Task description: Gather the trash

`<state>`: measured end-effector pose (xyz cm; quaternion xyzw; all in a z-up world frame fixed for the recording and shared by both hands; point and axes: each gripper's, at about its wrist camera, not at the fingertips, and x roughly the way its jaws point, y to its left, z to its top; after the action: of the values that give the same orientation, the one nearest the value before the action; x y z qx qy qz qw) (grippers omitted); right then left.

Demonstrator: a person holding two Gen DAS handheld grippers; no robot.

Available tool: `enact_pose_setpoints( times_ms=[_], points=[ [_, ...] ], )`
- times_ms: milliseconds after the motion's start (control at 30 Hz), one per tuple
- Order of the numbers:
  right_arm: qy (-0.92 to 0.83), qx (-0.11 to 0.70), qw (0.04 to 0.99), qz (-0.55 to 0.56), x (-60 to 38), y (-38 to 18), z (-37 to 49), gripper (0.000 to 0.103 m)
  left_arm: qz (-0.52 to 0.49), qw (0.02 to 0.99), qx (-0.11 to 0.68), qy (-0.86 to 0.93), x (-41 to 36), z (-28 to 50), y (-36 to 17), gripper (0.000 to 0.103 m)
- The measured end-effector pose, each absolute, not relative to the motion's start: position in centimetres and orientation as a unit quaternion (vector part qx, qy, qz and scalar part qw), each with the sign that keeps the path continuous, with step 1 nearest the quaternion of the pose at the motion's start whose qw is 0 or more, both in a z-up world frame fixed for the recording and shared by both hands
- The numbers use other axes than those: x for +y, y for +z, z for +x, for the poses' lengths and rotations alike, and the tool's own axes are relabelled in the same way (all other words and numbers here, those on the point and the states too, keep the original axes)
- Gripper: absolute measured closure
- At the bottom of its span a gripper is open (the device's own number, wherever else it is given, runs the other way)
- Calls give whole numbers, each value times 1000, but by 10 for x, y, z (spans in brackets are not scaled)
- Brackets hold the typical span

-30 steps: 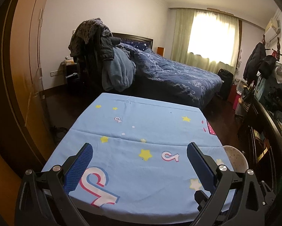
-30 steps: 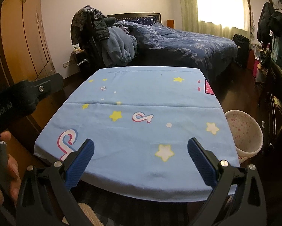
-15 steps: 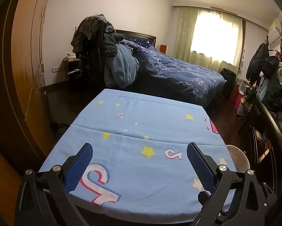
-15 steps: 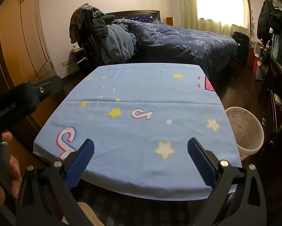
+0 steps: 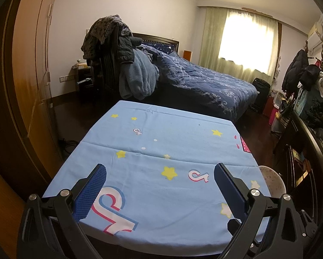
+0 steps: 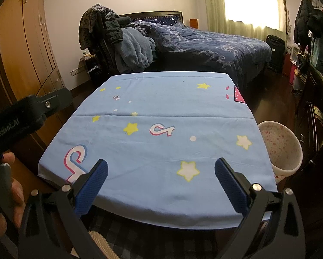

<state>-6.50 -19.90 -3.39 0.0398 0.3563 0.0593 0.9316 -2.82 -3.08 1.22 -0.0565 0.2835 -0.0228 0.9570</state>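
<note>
A table under a light blue cloth [image 5: 161, 142] with stars and logos fills the middle of both views [image 6: 161, 112]. No loose trash shows on it. A white speckled waste basket [image 6: 280, 149] stands on the floor at the table's right side; its rim also shows in the left wrist view [image 5: 271, 179]. My left gripper [image 5: 160, 185] is open and empty above the table's near edge. My right gripper [image 6: 161, 183] is open and empty above the near edge too. The left gripper's body and the hand holding it show at the left of the right wrist view [image 6: 21, 120].
A bed with a dark blue quilt [image 5: 204, 79] lies behind the table. A chair piled with clothes [image 5: 118, 58] stands at the back left. A wooden wardrobe [image 5: 27, 86] runs along the left. Dark furniture with clutter [image 5: 308, 129] lines the right wall.
Both grippers have tilted and shifted slightly, so the table sits a little differently in view. Both stay open and empty.
</note>
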Motion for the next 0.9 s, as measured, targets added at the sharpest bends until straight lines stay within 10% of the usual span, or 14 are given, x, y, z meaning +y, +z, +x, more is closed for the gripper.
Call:
enact_pose_setpoints(
  times_ms=[900],
  points=[
    [62, 364, 929, 39, -198, -43, -65, 3, -47, 961, 271, -23, -37, -30, 12, 4]
  ],
)
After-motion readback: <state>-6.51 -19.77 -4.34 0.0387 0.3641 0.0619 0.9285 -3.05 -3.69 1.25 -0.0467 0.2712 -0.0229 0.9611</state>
